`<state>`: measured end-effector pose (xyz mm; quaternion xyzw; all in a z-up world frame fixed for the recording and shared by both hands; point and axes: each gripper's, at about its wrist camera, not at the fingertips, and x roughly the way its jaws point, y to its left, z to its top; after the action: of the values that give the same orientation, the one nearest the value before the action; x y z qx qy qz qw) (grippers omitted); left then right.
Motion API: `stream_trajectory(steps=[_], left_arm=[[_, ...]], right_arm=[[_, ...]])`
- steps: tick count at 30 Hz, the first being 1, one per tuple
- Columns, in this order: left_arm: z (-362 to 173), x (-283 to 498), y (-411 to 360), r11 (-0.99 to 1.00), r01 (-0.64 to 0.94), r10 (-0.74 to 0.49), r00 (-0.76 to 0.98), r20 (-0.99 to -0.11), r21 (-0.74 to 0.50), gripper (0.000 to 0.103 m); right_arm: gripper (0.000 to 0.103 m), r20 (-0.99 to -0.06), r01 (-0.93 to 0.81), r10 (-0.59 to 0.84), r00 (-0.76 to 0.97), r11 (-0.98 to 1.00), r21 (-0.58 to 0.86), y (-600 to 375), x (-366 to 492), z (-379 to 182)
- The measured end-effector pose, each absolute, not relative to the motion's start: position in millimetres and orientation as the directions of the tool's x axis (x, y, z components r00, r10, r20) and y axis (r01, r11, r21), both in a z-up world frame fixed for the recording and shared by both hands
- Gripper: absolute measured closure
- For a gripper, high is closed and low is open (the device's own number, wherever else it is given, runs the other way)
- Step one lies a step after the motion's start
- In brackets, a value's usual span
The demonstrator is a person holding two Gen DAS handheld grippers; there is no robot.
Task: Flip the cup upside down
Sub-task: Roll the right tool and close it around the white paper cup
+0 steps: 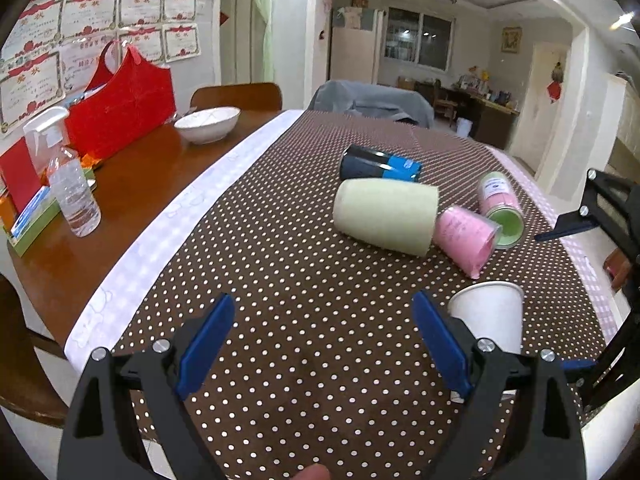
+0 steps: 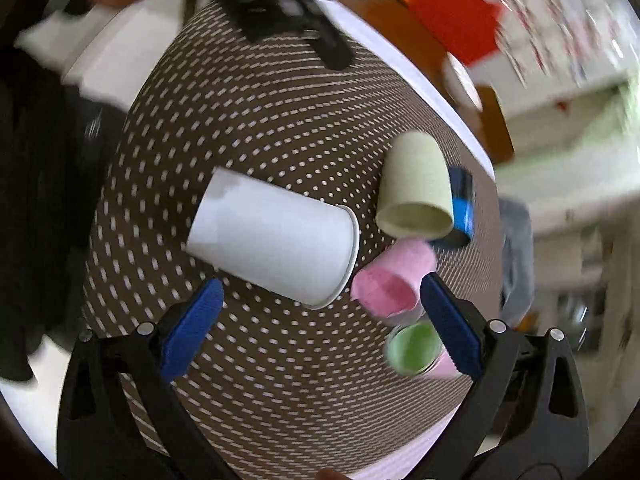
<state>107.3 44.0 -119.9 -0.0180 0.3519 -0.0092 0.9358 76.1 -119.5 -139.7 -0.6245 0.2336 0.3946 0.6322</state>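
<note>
Left claw: spread wide, holds nothing, hovers over the dotted cloth; blue pads on both fingers.
Right claw: spread wide, nothing between the pads; view is motion-blurred and rotated.
White paper cup: on the dotted brown cloth, just beside the left claw's right finger, not touching as far as I can tell. In the left view the wide rim seems to be on top; in the right view it looks tilted with the rim toward the pink cup, blur makes the exact pose unclear.
Pale green cup: on its side, mid-cloth, wall toward the left camera; open mouth shows in the right view.
Dark cup with blue band: on its side, right behind the pale green cup, touching or nearly.
Pink cup: on its side, just beside the pale green cup.
Pink cup with green inside: on its side, next to the pink cup.
Desk: brown wood, bare part left of the cloth.
On bare desk: white bowl, clear spray bottle, red bag.
Wall: rows of certificates.
</note>
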Motion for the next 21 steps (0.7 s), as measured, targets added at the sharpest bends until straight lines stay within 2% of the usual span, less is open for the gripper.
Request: stream_trajectory(steps=[7,9,16,21], left_arm=[[-133.6,112.8,54.4,0.998,-0.064,0.025,0.701,-0.713,-0.028,0.014],[-136.2,114.7,56.9,0.997,-0.075,0.036,0.692,-0.721,-0.023,0.014],[-145.4,121.6,65.8,0.995,-0.102,0.050,0.660,-0.749,-0.023,0.014],[-149.8,125.3,69.6,0.994,-0.106,0.047,0.649,-0.759,-0.029,0.014]], right_arm=[[0.011,-0.829,-0.748,0.250,0.500,-0.358,-0.560,-103.1,68.9,-154.5],[0.016,-0.845,-0.742,0.248,0.474,-0.404,-0.535,-97.3,71.3,-158.6],[0.025,-0.892,-0.790,0.232,0.387,-0.416,-0.451,-72.3,90.7,-161.1],[0.025,-0.904,-0.797,0.211,0.371,-0.427,-0.426,-58.6,92.6,-164.0]])
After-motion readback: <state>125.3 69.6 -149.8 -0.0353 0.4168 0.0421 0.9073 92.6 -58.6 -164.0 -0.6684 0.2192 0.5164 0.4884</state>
